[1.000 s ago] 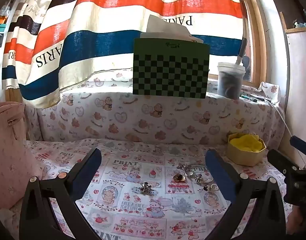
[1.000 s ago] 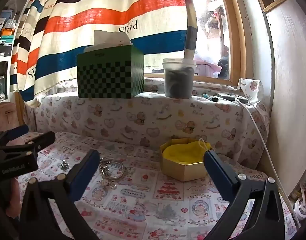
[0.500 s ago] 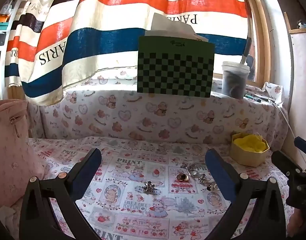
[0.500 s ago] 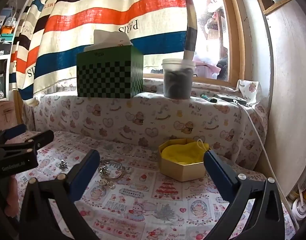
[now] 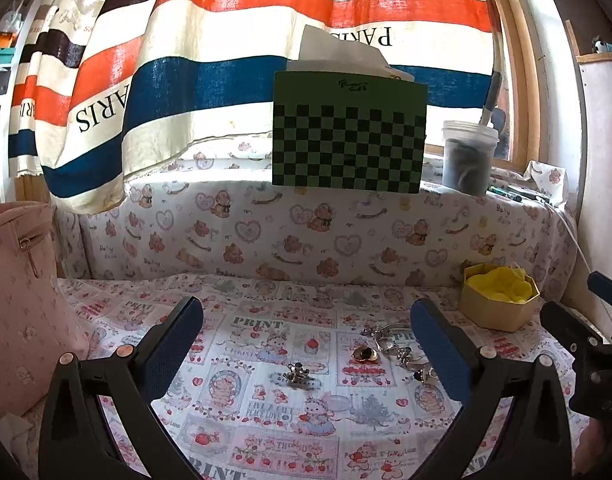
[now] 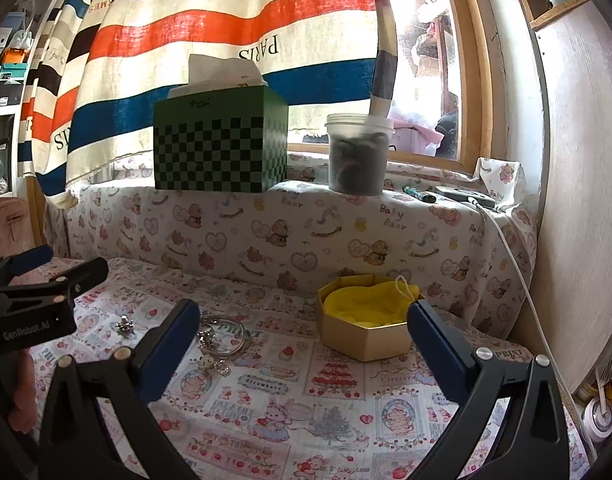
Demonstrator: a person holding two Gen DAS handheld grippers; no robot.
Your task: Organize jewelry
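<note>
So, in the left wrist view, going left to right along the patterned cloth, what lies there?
Pink bag → small silver charm → gold ring → tangle of silver bracelets → gold box with yellow lining → the other hand-held gripper at the right edge.

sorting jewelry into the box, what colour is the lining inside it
Yellow, inside a gold-tan box; it shows best in the right wrist view.
</note>
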